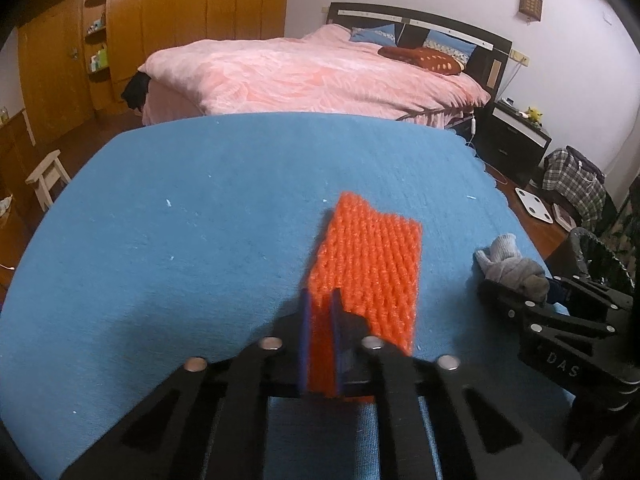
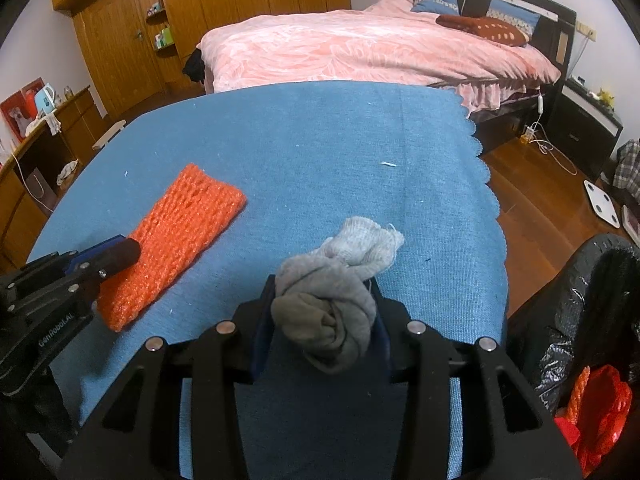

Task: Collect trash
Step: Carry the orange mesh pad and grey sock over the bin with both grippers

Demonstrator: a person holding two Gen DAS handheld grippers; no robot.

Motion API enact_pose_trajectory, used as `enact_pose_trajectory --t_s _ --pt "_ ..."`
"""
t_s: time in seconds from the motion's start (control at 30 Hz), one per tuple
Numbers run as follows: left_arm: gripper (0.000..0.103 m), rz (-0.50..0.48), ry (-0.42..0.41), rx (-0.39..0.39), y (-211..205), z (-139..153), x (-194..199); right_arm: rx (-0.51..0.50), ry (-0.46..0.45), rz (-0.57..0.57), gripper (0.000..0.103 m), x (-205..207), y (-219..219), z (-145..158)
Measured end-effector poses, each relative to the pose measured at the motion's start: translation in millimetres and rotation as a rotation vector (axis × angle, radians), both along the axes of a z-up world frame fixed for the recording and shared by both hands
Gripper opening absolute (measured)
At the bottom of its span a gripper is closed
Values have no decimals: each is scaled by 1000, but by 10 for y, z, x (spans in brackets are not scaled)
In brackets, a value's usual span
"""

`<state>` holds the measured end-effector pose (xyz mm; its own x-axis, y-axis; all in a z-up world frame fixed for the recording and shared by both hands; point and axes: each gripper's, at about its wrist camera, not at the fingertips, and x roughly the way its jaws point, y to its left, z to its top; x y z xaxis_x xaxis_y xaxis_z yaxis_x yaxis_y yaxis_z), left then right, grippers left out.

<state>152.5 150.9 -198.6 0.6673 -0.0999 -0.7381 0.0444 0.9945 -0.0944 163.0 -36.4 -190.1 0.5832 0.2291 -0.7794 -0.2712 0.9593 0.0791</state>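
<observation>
The left tongs [image 1: 320, 300] are pressed together on the near end of an orange foam net sleeve [image 1: 372, 264], their blue-lined pads pinching one edge of it while the rest of the sleeve lies flat on the blue cloth of the desk [image 1: 180, 220], stretching away ahead of them. To the right of the left tongs, the right tongs [image 2: 324, 292] clamp a knotted grey rag [image 2: 340, 280]; the bundle bulges out between the two pads, with its paler end lying on the cloth just beyond the fingertips. Seen from the right tongs, the orange sleeve sits off to the left with the left tongs at its near corner, well apart from the grey rag. To the right of the right tongs, beside the desk's edge, stands a bin lined with a black plastic bag [image 2: 580, 300], and red and orange scraps [image 2: 596, 408] show low down by it. Beyond the desk, ahead of both tongs, is a bed with a pink cover [image 2: 360, 48].
</observation>
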Motion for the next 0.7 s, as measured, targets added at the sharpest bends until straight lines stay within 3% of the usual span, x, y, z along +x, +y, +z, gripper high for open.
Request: enact_pose_trajectory --t_s 0.37,0.7 --pt "7 29 -60 4 58 262 -157 55 -32 16 40 -89 -40 214" --pt "7 31 -117 4 -12 654 -296 92 -106 23 40 -254 -169 668"
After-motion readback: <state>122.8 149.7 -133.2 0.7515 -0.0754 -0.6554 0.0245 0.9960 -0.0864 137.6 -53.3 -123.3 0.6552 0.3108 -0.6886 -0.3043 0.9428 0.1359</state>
